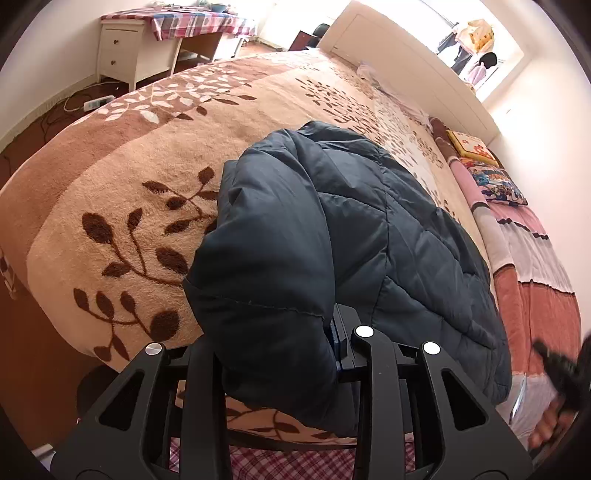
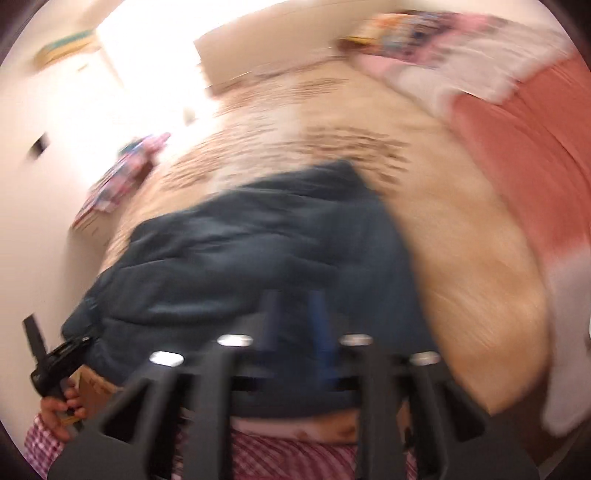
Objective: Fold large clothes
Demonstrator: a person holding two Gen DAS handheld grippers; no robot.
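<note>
A dark navy quilted jacket [image 1: 332,236] lies bunched on a bed with a beige leaf-patterned blanket [image 1: 122,192]. My left gripper [image 1: 295,332] is shut on a fold of the jacket near the bed's front edge; the padded cloth drapes over the fingers and hides the left one. In the blurred right wrist view the jacket [image 2: 240,258] lies ahead, and my right gripper [image 2: 295,314] stands open just over its near edge with nothing between the fingers. The left gripper also shows in the right wrist view [image 2: 55,362], and the right gripper in the left wrist view [image 1: 557,369].
A white headboard [image 1: 406,74] runs along the far side. Pillows [image 1: 491,177] and a pink and orange striped quilt [image 1: 535,288] lie at the right. A white nightstand [image 1: 122,48] and a desk with a checked cloth [image 1: 192,22] stand at the far left. A power strip [image 1: 98,103] lies on the floor.
</note>
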